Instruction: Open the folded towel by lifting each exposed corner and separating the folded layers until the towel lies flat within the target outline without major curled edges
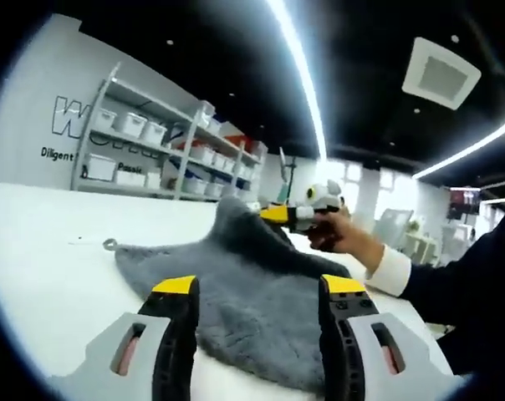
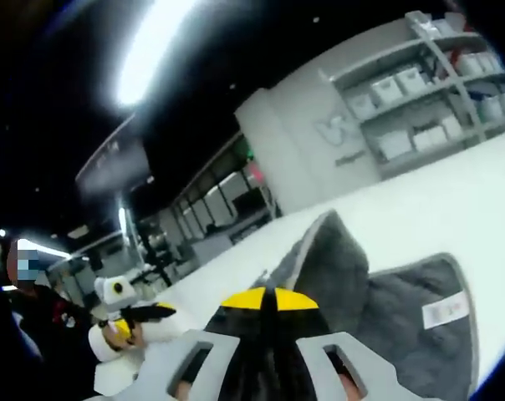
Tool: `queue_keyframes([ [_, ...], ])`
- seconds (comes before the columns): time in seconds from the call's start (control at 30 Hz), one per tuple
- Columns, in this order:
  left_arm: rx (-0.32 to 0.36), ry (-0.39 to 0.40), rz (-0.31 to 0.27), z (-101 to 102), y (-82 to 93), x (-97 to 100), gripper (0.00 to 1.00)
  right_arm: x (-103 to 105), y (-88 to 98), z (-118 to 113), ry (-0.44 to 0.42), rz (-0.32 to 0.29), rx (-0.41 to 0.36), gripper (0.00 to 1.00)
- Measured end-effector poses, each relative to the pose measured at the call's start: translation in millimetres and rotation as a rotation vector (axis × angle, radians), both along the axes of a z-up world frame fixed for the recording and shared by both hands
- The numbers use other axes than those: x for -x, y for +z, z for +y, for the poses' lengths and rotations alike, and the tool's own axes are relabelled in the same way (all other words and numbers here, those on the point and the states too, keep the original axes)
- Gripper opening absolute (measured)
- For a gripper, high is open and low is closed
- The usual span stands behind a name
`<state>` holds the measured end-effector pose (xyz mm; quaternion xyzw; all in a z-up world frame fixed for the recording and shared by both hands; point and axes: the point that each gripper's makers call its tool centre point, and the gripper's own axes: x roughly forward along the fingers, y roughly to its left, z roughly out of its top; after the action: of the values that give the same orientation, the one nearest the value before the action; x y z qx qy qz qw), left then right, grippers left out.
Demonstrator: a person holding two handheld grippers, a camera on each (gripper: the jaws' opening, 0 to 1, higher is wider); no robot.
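towel (image 1: 252, 292) lies grey on my white counter (image 1: 43, 251), near its front edge; my right gripper (image 2: 265, 299) pinches a lifted corner, my left gripper (image 1: 261, 288) spread wide, holding nothing.

A lab or showroom — shelving (image 1: 156, 142) of white storage bins (image 1: 131, 125).

Open table: we see bare white tabletop (image 1: 43, 276) left of the grey plush towel (image 1: 252, 292).
Obstacle: raised towel corner, pinched by the right gripper (image 1: 279, 214).
Background: shelving rack (image 1: 152, 146), well apart.
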<state>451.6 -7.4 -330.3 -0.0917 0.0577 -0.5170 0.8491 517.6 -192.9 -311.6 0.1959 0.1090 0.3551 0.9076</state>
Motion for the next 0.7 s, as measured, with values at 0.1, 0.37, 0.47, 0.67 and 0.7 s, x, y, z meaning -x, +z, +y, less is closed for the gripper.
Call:
queue_keyframes([
  [0.1, -0.007, -0.004, 0.018, 0.3, -2.2, 0.2, 0.56, 2.7, 0.5, 6.5, 0.008, -0.001, -0.001, 0.0],
  [0.37, 0.009, -0.01, 0.045, 1.8, -2.9, 3.0, 0.48, 1.7, -2.9, 14.3, 0.026, 0.003, 0.018, 0.0],
  [0.47, -0.001, -0.004, 0.038, 3.4, -3.8, 3.0, 0.43, 4.2, -2.9, 21.2, 0.033, 0.004, 0.016, 0.0],
  [0.67, 0.045, -0.051, 0.096, -1.8, -3.4, 11.1, 0.45, 8.9, 3.0, 31.4, 0.054, 0.001, -0.008, 0.0],
  [0.7, 0.052, -0.047, 0.093, -2.2, -2.7, 10.5, 0.48, 9.1, 3.2, 32.0, 0.059, -0.001, -0.006, 0.0],
])
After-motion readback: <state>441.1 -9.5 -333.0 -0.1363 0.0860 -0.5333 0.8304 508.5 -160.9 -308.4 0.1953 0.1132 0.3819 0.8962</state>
